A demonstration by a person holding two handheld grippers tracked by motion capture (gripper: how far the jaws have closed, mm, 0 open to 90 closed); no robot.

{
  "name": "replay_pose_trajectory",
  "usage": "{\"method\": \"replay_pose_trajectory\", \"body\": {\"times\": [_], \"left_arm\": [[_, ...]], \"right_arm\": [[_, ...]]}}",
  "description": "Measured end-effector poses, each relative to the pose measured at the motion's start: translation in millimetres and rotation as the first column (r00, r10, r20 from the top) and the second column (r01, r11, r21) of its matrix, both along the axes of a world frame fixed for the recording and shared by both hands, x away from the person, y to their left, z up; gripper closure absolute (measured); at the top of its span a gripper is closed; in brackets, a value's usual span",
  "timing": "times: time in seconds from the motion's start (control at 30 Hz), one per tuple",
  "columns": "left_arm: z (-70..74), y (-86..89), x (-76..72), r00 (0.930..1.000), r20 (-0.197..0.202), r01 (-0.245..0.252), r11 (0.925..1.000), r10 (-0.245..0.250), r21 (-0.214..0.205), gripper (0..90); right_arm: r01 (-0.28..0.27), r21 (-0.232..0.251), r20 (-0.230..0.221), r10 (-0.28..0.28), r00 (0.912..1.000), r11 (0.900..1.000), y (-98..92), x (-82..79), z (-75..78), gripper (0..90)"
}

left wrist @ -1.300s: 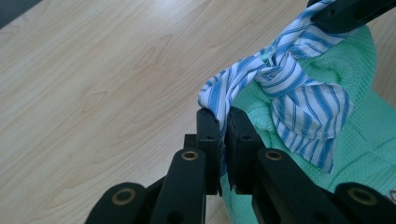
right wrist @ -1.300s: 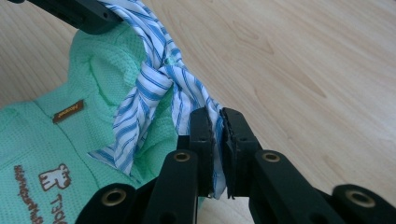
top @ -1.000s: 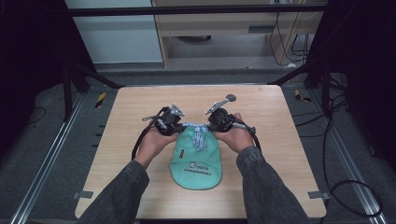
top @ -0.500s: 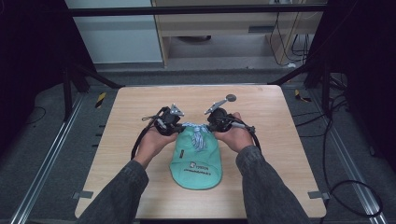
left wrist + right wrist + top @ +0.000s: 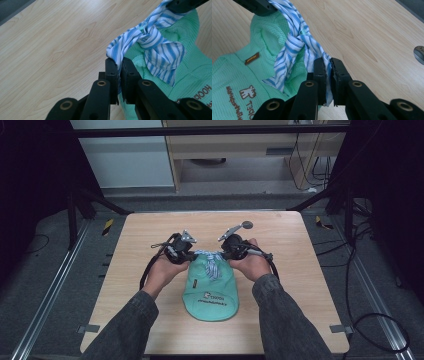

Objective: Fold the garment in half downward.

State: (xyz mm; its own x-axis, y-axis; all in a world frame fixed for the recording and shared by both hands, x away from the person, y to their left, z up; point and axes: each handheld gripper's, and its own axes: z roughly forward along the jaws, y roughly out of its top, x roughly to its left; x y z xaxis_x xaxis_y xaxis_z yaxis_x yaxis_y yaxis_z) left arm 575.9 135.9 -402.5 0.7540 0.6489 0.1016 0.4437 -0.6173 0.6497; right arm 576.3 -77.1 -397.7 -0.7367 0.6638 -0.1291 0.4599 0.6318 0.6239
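High view: green garment [image 5: 210, 287] lies flat near the middle of the desk [image 5: 140, 240], collar end away from the person, printed logo toward them. Left gripper [image 5: 186, 251] and right gripper [image 5: 226, 249] sit at either side of the collar, facing each other, with the striped tie [image 5: 212, 262] strung between them. Each one takes one end, so the pull comes from both sides at once; looks like a knot being tightened or a bow being formed. A small grey round thing [image 5: 247, 225] lies on the desk just beyond the right gripper, apart from the work.

Left gripper view: jaws closed almost fully, pinching one end of the striped tie [image 5: 152, 42] right at the tips. The strip runs up from the jaws to a twist over the green garment [image 5: 197, 65], then on to the other gripper's jaws at the top edge. The grip is out near the tail, which gives leverage on the knot without crushing it.

Right gripper view: same picture mirrored. Jaws clamped on the other end of the striped tie [image 5: 294, 42], only a thin gap filled by cloth. The knot sits over the collar of the green garment [image 5: 242, 82], between both grippers. The tie is lifted off the desk and the garment stays down, so its own weight probably anchors it while the ends are drawn apart.
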Motion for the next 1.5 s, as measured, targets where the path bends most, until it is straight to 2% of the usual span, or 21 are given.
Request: {"method": "replay_pose_trajectory", "body": {"times": [0.33,0.53,0.67,0.87,1.1,1.5], "left_arm": [[6.8,-0.2,3.6,0.9999,0.015,0.004,0.9999,-0.004,0.015,85.1],[16.5,-1.5,8.0,0.999,0.045,-0.009,0.9999,0.008,0.011,85.0],[14.5,0.5,4.8,0.9992,0.041,-0.004,1.0,0.003,0.007,84.9],[6.3,3.3,-5.8,0.9989,0.047,-0.001,1.0,0.001,-0.006,84.4],[-1.2,1.8,-16.3,0.9982,0.058,0.013,0.9999,-0.013,0.003,84.2],[-7.9,-1.7,-22.4,0.998,0.058,0.026,0.9997,-0.026,0.004,84.1]], "right_arm": [[-0.003,0.0,0.013,0.003,0.9999,1.0,0.7,3.1,5.8,83.3],[0.006,-0.01,0.04,-0.006,0.9992,0.9999,2.6,11.3,17.2,83.2],[-0.004,-0.016,0.049,0.005,0.9988,0.9999,3.2,8.2,19.3,83.2],[-0.023,-0.016,0.074,0.024,0.9969,0.9996,4.1,-5.2,14.5,83.1],[-0.027,-0.015,0.086,0.029,0.9959,0.9995,1.6,-16.5,6.3,83.0],[-0.034,-0.017,0.082,0.036,0.996,0.9993,-2.2,-28.3,-4.7,82.8]]}}
